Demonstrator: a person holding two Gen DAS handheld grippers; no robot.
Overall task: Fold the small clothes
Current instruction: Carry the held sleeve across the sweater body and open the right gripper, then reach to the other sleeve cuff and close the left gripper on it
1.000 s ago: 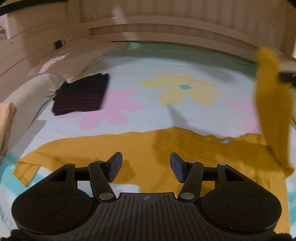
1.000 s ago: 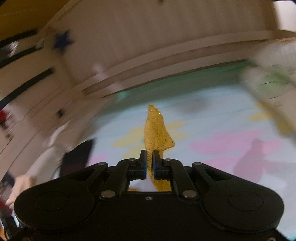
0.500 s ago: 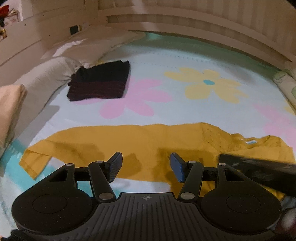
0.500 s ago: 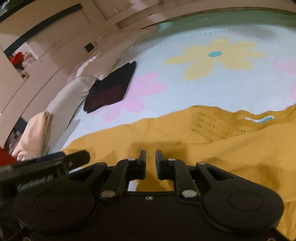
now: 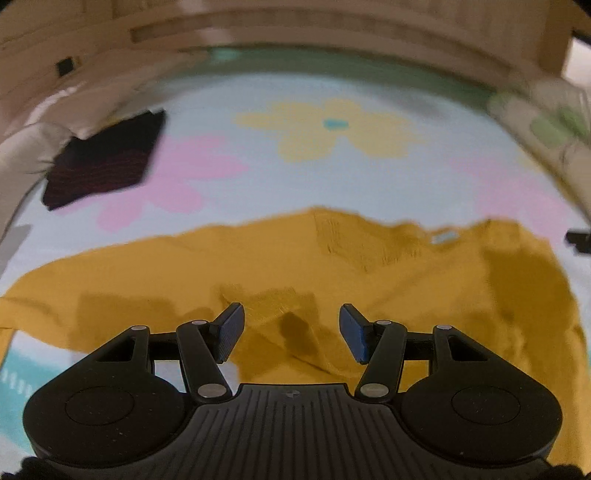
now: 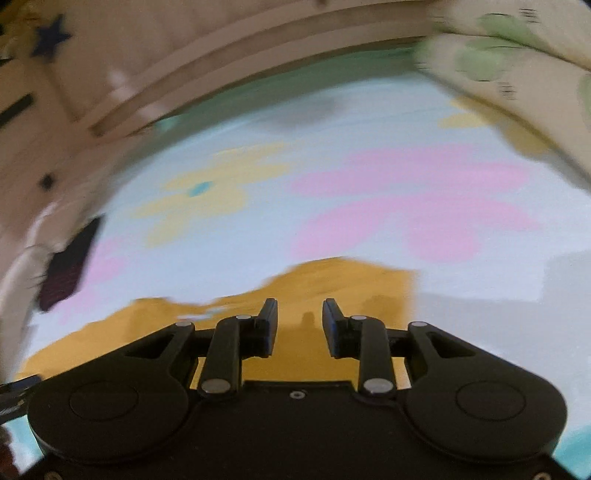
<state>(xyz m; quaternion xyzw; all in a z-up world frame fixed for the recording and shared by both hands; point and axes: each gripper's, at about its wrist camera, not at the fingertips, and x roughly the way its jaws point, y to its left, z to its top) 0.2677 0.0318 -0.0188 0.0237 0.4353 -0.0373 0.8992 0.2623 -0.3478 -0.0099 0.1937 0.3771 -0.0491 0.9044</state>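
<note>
A mustard-yellow knitted top (image 5: pixel 332 266) lies spread flat on a flower-print bed sheet (image 5: pixel 332 177), one sleeve stretched to the left and a folded-over piece lying on its middle. My left gripper (image 5: pixel 291 328) is open and empty, just above the top's lower middle. My right gripper (image 6: pixel 299 325) is open and empty, over the top's right part (image 6: pixel 332 291). The right wrist view is blurred.
A folded dark striped garment (image 5: pixel 103 162) lies at the far left of the bed, also in the right wrist view (image 6: pixel 66 269). White pillows (image 5: pixel 26 147) line the left side. A floral pillow (image 5: pixel 546 129) lies at the right. A wooden bed frame (image 5: pixel 295 26) runs along the back.
My right gripper laid the lifted yellow part down on the top, let go and opened, then swung right. My left gripper stayed open and moved closer over the top.
</note>
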